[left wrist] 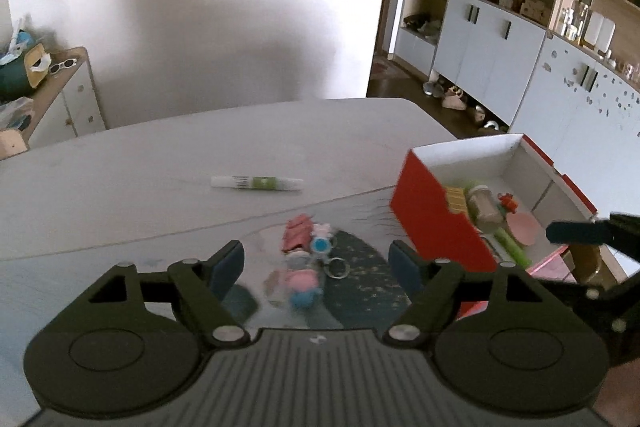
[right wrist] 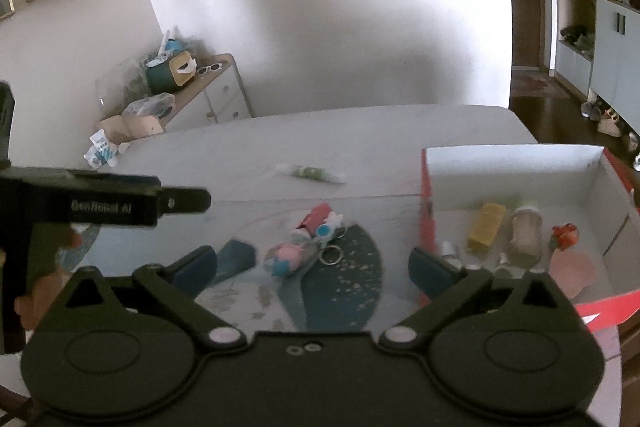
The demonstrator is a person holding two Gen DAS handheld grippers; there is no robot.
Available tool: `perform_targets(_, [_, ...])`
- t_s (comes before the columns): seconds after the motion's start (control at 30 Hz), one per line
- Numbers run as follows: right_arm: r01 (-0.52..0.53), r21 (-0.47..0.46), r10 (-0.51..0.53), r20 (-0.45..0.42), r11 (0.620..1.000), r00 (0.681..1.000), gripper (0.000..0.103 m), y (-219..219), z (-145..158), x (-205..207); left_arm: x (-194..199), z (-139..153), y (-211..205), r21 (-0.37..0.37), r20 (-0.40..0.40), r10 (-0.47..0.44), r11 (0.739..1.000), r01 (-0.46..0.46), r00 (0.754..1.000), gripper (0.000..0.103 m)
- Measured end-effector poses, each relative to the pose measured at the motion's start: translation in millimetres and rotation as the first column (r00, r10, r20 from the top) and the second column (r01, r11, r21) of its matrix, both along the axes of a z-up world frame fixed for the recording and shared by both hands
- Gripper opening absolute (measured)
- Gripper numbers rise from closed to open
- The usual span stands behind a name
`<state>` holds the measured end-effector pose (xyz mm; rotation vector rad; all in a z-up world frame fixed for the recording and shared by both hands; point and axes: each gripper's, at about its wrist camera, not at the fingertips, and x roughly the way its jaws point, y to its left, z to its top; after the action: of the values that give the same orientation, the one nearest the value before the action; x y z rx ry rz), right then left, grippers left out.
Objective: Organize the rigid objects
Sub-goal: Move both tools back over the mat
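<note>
Several items already lie in the red box (right wrist: 428, 227) to your right, but the keychain cluster (left wrist: 308, 259) just ahead and the tube (left wrist: 256, 183) beyond it remain out on the table (left wrist: 120, 167). The left gripper (left wrist: 316, 259) and right gripper (right wrist: 332, 263) are both spread wide and carry nothing.

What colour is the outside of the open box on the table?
Red outside, white inside; the box shows best in the left wrist view.
</note>
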<state>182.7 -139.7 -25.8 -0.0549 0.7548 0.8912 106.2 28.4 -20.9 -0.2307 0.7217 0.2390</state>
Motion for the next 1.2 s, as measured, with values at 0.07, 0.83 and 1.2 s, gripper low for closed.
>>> perform_targets(0.07, [-0.002, -0.007, 0.002, 0.002, 1.0, 1.0, 0.102, 7.6, -1.4, -6.4, -2.6, -1.4, 11.3, -0.007, 0.003, 0.009, 1.0, -0.009, 1.0, 0.079])
perform_targets(0.83, [-0.094, -0.093, 0.091, -0.038, 0.991, 0.995, 0.099, 89.8, -55.4, 3.8, 49.4, -51.8, 98.9, -0.012, -0.047, 0.123, 0.992, -0.124, 0.991, 0.08])
perform_targets(1.2, [-0.127, -0.147, 0.115, -0.086, 0.981, 0.99, 0.088, 128.6, -96.7, 38.1, 116.4, -96.8, 110.2, 0.039, -0.099, -0.009, 0.999, 0.013, 0.995, 0.08])
